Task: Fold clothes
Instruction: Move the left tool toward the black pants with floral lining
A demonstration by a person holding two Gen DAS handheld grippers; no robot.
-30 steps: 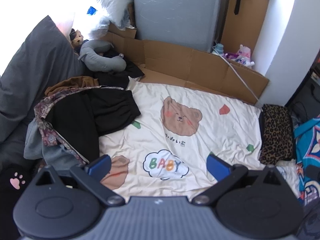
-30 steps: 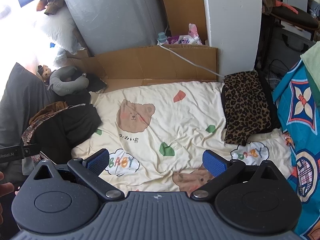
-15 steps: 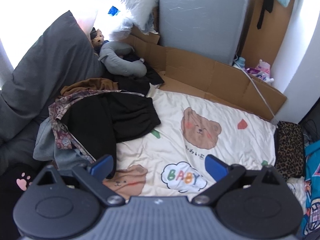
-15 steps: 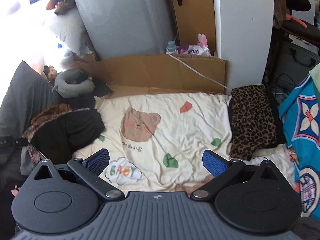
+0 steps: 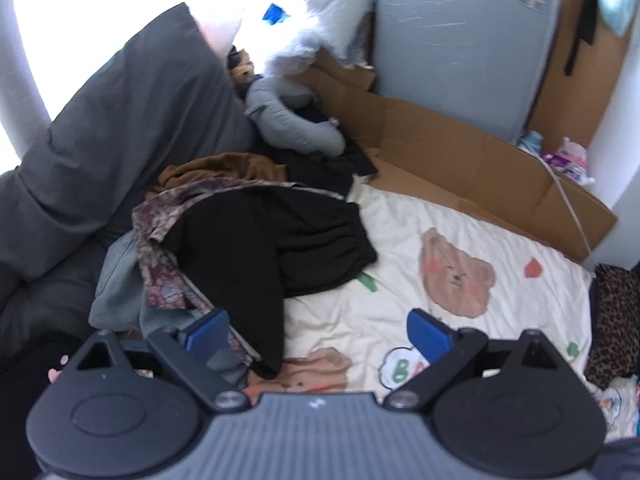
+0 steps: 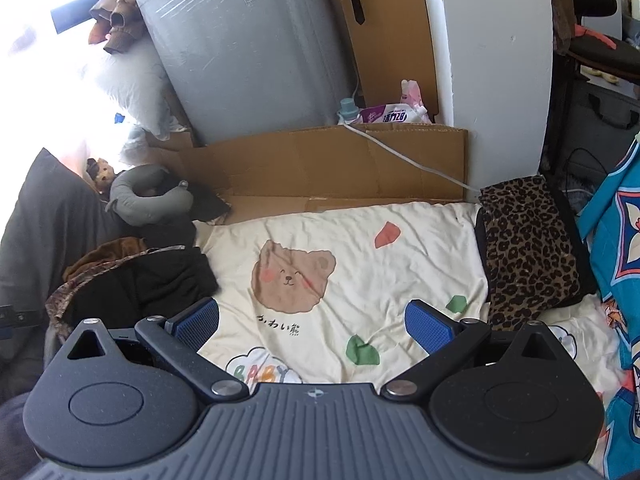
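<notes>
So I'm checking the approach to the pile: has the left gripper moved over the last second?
Yes. The left gripper has shifted left toward the black garment; the brown bear print slid rightward in its view.

Matt black cloth garment (image 5: 288, 248); soft printed cotton sheet (image 6: 360, 264); brown corrugated cardboard (image 6: 320, 168).

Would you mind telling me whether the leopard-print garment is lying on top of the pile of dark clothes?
No, the leopard-print garment lies alone at the sheet's right edge, while the pile of dark clothes sits across the bed on the left.
</notes>
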